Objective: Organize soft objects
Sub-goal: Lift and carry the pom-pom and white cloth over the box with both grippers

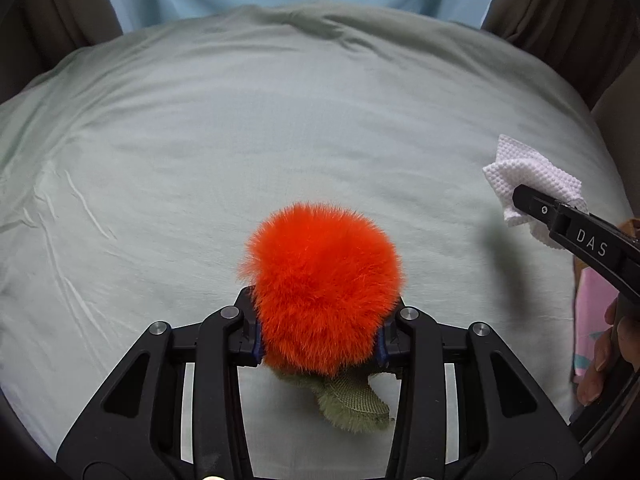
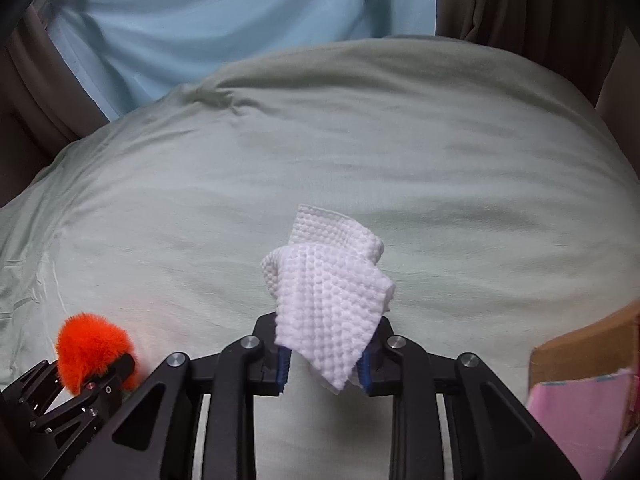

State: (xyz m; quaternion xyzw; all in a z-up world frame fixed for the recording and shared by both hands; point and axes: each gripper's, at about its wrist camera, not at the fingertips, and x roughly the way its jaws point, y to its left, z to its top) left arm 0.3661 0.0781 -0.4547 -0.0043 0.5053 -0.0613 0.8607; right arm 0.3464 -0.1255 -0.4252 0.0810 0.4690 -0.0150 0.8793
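Through the left wrist camera, our left gripper (image 1: pixel 320 334) was closed on an orange plush ball (image 1: pixel 324 286), its jaws pressed into the fur on both sides; a green leaf tag (image 1: pixel 352 398) hung below it, above the pale green bedding (image 1: pixel 200 140). At the right edge, our right gripper (image 1: pixel 532 204) pinched a white waffle cloth (image 1: pixel 528 172).

Through the right wrist camera, the right gripper (image 2: pixel 324 360) was narrowed around that white waffle cloth (image 2: pixel 328 300), which bunched up between the jaws and stood clear of the bedding (image 2: pixel 440 160). The orange plush ball (image 2: pixel 94 350) showed at lower left in the left gripper (image 2: pixel 116 368). A cardboard box (image 2: pixel 580 344) holding something pink (image 2: pixel 576 420) sat at lower right.

We judged the task mid-way: both soft things were lifted, neither yet put away, the box being the likely destination.
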